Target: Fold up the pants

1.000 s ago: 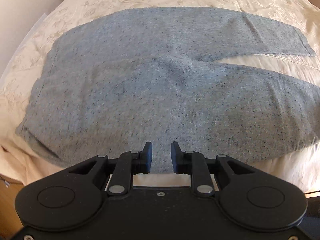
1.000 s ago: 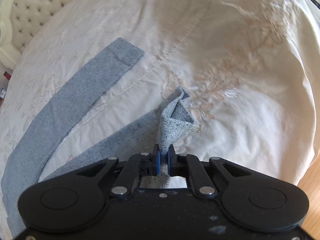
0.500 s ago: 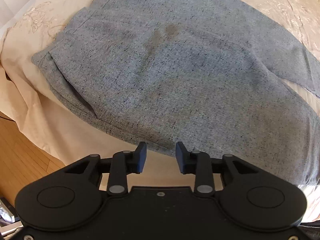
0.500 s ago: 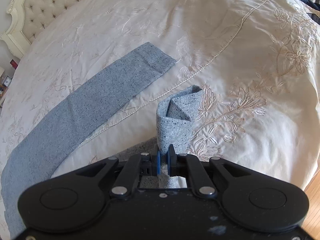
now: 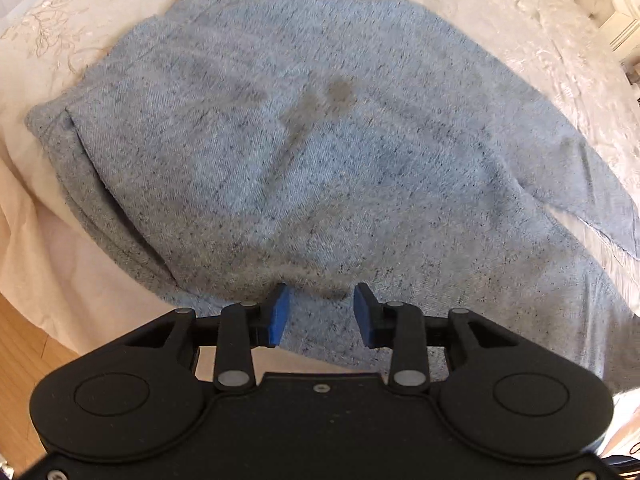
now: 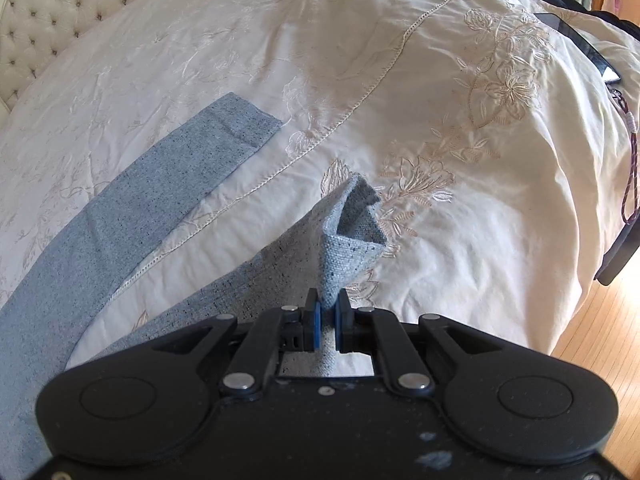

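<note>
A cream bedspread (image 6: 420,80) with stitched flowers covers a bed and fills most of both views, with a tufted headboard (image 6: 44,12) at its far left edge in the right wrist view. Wooden floor (image 6: 600,320) shows past the bed's right side, and again at the lower left of the left wrist view.

A pair of grey-blue flecked pants (image 5: 304,152) lies spread on the bedspread. The left wrist view takes in the wide upper part, with the waistband (image 5: 80,184) running along the left near the bed's edge and a darker stain (image 5: 340,92) near the middle of the cloth. In the right wrist view one leg (image 6: 132,216) lies flat, stretching toward the headboard, while the other leg's hem (image 6: 352,232) is lifted off the bed and stands up as a small open cone.

A dark flat object (image 6: 580,44), too far off to identify, rests on the bedspread at the far right.

The left gripper (image 5: 320,312) sits low over the near edge of the pants, its blue-padded fingers spread wide with cloth showing between them and nothing held. The right gripper (image 6: 328,324) has its fingers pressed together, pinching the raised hem at its lower tip.
</note>
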`<state>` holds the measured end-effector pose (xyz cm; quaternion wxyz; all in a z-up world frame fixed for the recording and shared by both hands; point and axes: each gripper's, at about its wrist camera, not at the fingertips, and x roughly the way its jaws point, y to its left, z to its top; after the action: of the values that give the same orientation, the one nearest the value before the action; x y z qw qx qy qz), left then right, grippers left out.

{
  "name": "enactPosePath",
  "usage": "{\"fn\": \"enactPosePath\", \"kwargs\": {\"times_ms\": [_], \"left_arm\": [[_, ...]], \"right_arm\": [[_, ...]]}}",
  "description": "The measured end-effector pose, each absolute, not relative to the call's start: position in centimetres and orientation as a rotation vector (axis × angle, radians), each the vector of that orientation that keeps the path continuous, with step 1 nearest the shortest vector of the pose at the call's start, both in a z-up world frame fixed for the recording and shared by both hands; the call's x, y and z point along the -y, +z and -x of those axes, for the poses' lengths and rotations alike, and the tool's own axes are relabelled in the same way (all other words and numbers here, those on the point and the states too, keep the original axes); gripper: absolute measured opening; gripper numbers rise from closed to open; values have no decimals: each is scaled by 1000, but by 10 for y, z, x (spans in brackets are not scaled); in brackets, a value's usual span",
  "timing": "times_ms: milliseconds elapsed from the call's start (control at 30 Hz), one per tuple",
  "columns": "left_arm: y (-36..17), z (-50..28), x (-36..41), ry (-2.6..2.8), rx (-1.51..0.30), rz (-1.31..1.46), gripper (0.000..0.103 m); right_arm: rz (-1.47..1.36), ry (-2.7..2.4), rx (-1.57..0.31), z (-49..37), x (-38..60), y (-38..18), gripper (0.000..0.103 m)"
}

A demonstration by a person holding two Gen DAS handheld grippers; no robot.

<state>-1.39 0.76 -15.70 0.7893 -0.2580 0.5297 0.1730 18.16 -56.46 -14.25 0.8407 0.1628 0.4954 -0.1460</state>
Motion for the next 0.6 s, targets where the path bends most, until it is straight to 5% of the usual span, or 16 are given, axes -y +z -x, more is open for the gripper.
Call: {"fn": "enactPosePath", "kwargs": {"times_ms": [400,600], "left_arm": [[-151,46,-20,477,-1141,494,51],[-174,53,-47,597,-1120,706,51]], "right_arm": [[-327,-311,-1055,-172,548,-141,8],[-321,-300,-1040,-168,545,-136,8]]}}
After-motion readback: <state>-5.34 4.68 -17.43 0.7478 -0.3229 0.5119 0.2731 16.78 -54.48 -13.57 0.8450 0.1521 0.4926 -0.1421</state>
